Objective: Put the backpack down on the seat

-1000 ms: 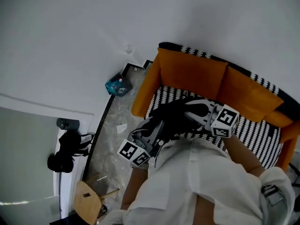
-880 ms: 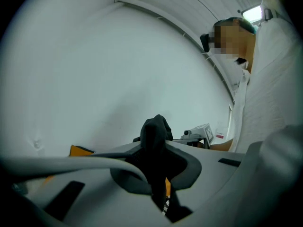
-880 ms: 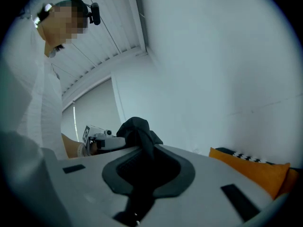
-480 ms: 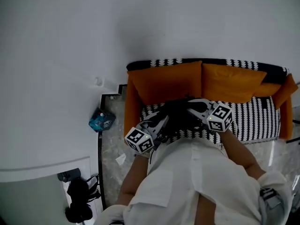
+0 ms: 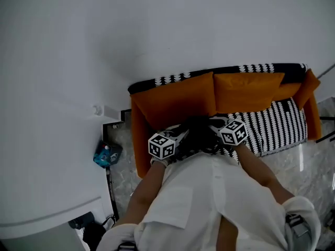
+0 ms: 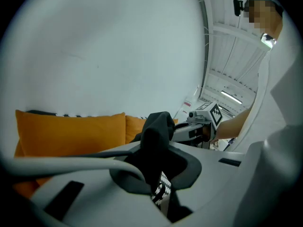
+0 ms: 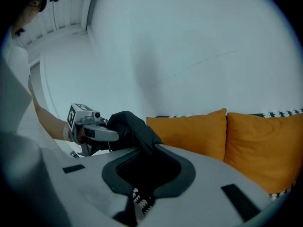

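Observation:
The black backpack [image 5: 198, 136] hangs between my two grippers over the left end of the sofa's black-and-white patterned seat [image 5: 275, 127]. My left gripper [image 5: 178, 139] is shut on a fold of its black fabric [image 6: 158, 131]. My right gripper [image 5: 215, 125] is shut on another fold of that fabric [image 7: 132, 129]. Each gripper view shows the other gripper across the bag: the right gripper [image 6: 201, 122] and the left gripper [image 7: 90, 129]. Whether the backpack touches the seat is hidden by my arms and body.
Orange back cushions [image 5: 178, 95] [image 5: 246, 90] line the sofa against a white wall. An orange armrest [image 5: 138, 140] closes its left end. A teal object [image 5: 107, 153] lies on the marble floor left of the sofa. Dark gear [image 5: 94, 234] sits at the bottom left.
The head view has swung round so the sofa lies square ahead and further off. Both grippers stay shut on the backpack and have drawn closer together over the seat's left end.

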